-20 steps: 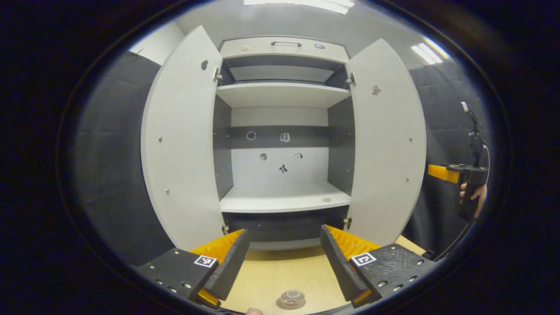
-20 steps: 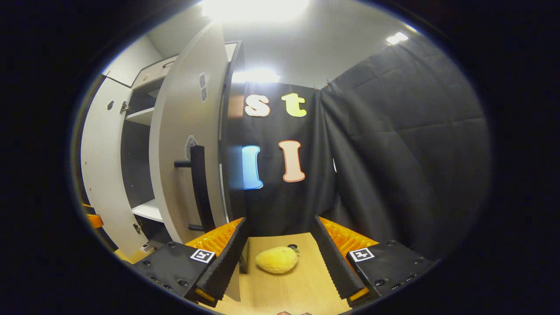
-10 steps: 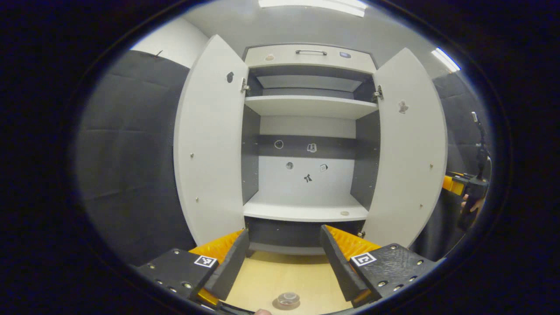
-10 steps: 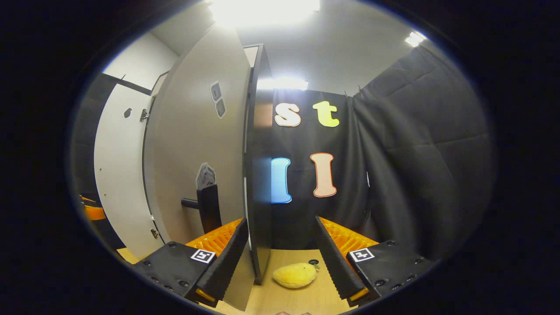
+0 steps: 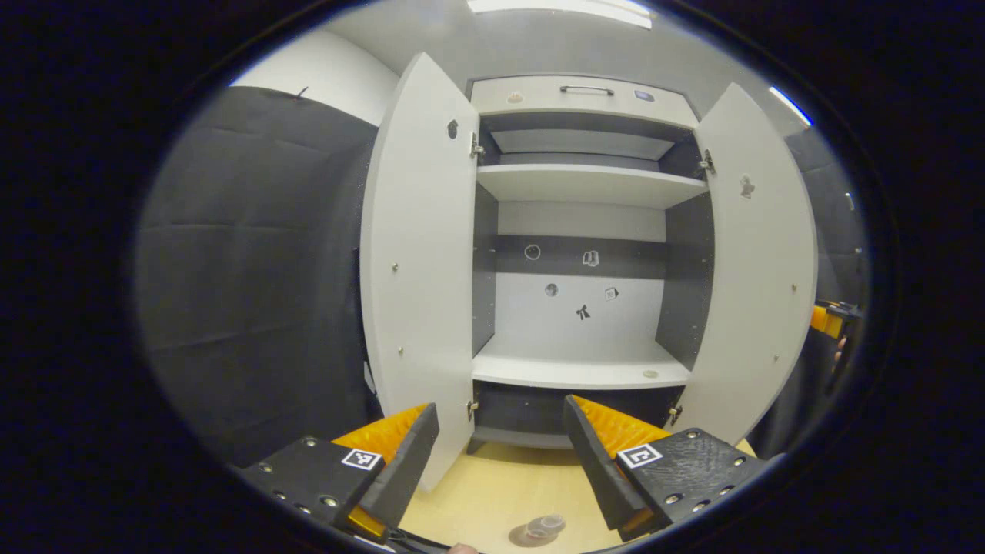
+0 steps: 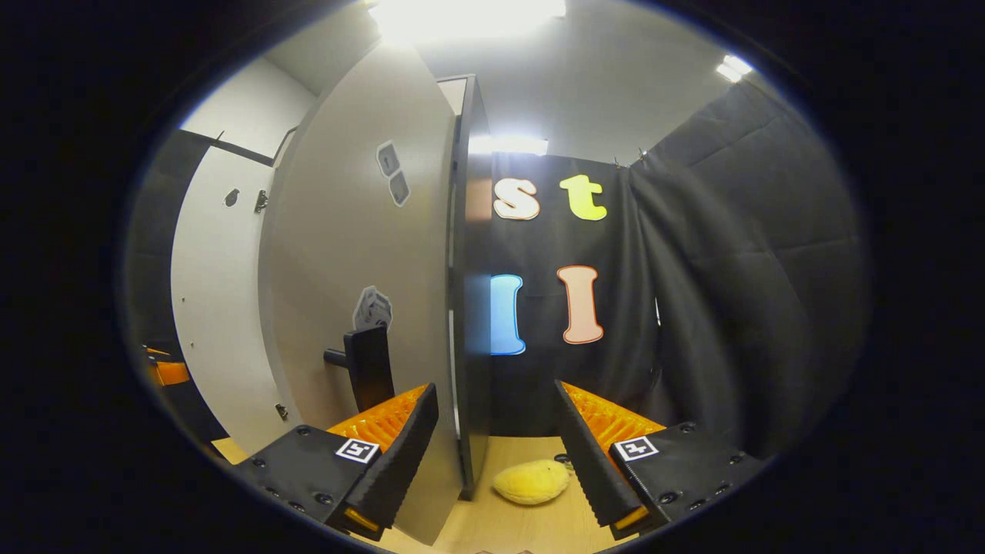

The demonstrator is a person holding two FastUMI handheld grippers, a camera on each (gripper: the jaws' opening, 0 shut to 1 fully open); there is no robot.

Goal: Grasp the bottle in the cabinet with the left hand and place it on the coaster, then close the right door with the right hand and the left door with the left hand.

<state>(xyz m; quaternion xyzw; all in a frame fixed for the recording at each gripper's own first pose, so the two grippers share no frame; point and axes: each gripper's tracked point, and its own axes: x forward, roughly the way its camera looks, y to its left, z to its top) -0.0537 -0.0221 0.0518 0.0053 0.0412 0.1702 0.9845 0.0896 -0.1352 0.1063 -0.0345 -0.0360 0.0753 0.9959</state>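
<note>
Cabinet [image 5: 581, 231] sits farther toward three o'clock in the left gripper view than a second ago, both doors wide open, shelves bare. Left gripper [image 5: 500, 462] hangs with jaws spread wide, gripping nothing; between them at six o'clock the bottle [image 5: 542, 528] stands on the coaster [image 5: 523, 537] on the wooden table [image 5: 492, 492]. Right gripper [image 5: 831, 323] has slid behind the right door [image 5: 758, 269] at three o'clock. Left door [image 5: 419, 269] stands at ten o'clock.

Right gripper view brings the door's outer face much nearer than before, its black handle [image 6: 368, 365] at nine o'clock. Those jaws gape wide and empty, straddling the door's edge, with a yellow plush toy [image 6: 531, 482] on the table at six o'clock.
</note>
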